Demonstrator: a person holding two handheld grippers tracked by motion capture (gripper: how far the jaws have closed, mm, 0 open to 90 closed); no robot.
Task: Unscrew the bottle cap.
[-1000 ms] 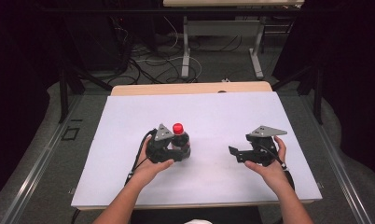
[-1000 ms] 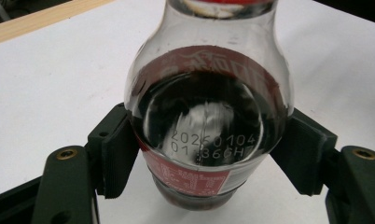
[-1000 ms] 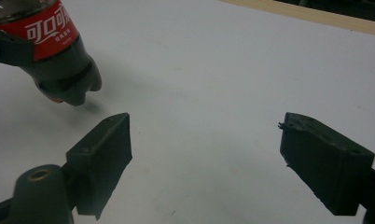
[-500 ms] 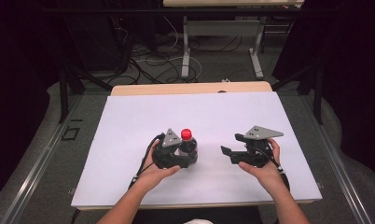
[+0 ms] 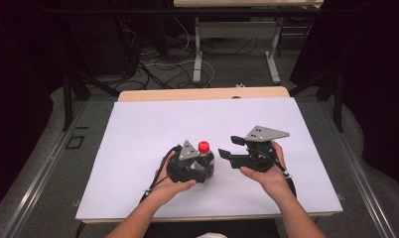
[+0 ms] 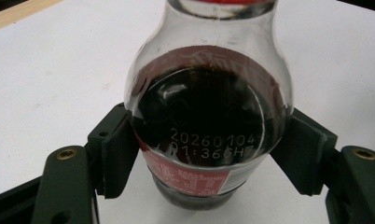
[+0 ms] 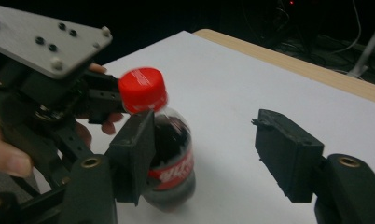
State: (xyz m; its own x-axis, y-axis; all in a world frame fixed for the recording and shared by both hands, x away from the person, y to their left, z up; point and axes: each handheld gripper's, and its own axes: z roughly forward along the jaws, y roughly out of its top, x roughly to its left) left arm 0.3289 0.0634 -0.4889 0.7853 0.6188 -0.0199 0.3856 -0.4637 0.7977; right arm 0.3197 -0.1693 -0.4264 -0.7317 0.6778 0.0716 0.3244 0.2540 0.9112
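Inspecting the table [image 5: 138, 129], we found a white sheet covering it, with a strip of bare wood showing at the far edge. We noted a small bottle [image 5: 204, 159] of dark drink, red cap on, standing upright near the middle of the sheet, somewhat toward the person's side. We saw the left gripper [image 5: 200, 167] clamped on it: in the left gripper view its two pads pressed the glass-clear body from either side, just above the red label, and the bottle [image 6: 209, 116] stood between them with its base on the sheet. We recorded a printed date code across the shoulder. We found the right gripper [image 5: 226, 149] held just beside the bottle, on its right in the high view, raised off the sheet and pointing toward it. Its jaws had just been closing yet stood part open, with nothing between them; in the right gripper view the bottle [image 7: 164, 140] lay behind the left-hand jaw, its cap clear above it, and bare sheet filled the gap. We observed the left hand [image 5: 170, 186] and right hand [image 5: 269, 173] each wrapped round a gripper body.
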